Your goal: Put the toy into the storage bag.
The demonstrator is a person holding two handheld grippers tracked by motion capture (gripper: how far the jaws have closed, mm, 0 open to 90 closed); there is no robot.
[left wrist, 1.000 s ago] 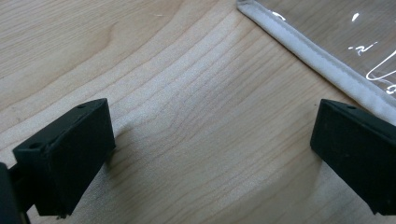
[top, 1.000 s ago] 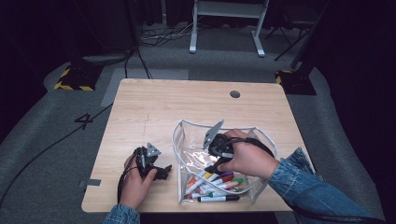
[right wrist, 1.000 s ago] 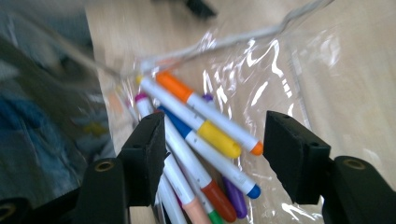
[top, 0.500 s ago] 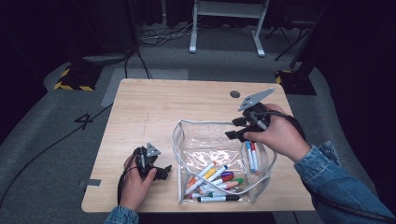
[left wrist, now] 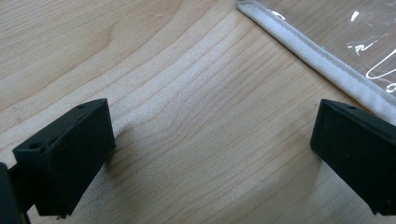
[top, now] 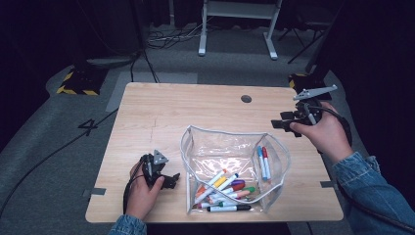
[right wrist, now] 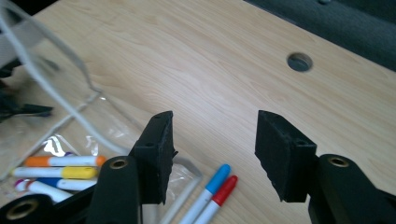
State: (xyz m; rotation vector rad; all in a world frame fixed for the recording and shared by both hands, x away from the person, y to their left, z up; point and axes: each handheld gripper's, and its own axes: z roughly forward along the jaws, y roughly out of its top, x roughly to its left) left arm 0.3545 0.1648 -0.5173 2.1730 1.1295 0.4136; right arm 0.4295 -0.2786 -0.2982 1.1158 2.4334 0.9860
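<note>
Two empty, open grippers, left gripper [top: 169, 180] beside the pouch [top: 235, 147] rim, right gripper [top: 283, 123], jaws just narrowing, near the table [top: 161, 112] edge.

The person is wearing blue denim sleeves [top: 374, 188]. Both grippers are showing black bodies, black cables, grey three-cornered plates [top: 315, 91] and blocky black fingers [right wrist: 156, 156].

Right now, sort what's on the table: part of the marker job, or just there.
Job:
pouch
markers in the pouch
blue marker
red marker
right gripper, open, empty
left gripper, open, empty

Just there:
table hole
floor cables
</note>
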